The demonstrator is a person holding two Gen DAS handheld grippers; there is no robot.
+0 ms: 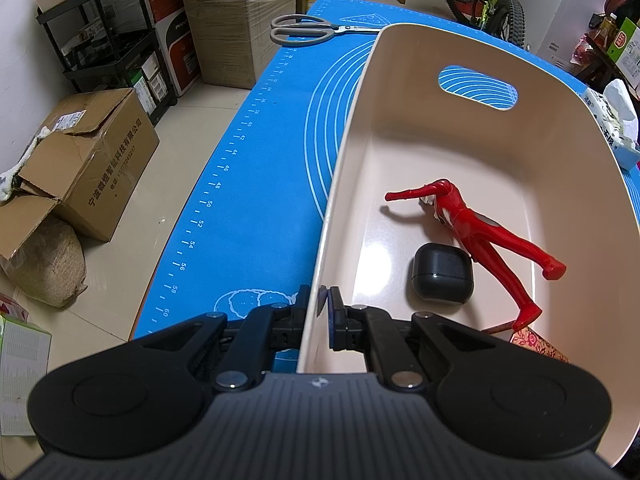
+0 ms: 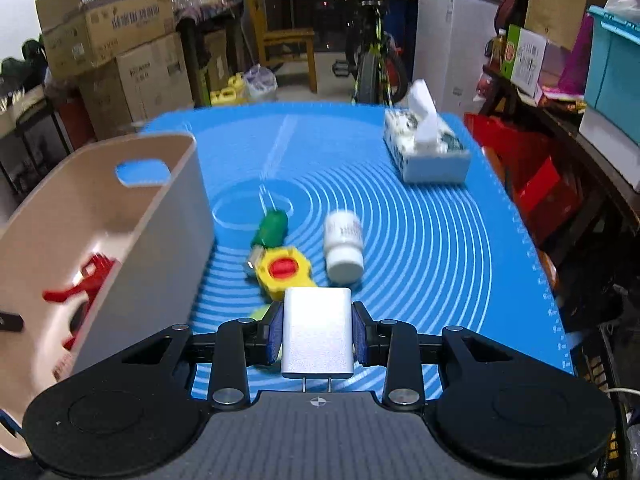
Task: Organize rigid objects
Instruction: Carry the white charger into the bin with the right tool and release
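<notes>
Charger block (image 2: 318, 332), smooth white rounded rectangle with two metal prongs, sits clamped between the right gripper (image 2: 318, 334) pads above the blue silicone mat (image 2: 440, 248). Left gripper (image 1: 320, 312) pinches the beige plastic bin (image 1: 460, 52) wall. Inside lie a glossy red figurine (image 1: 476, 224) and a black rounded case (image 1: 440, 278).

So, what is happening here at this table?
A person is sorting small things into a beige bin. The left claw is shut on the bin's rim. The right claw holds a white charger. A red figure and a black case lie in the bin.
</notes>
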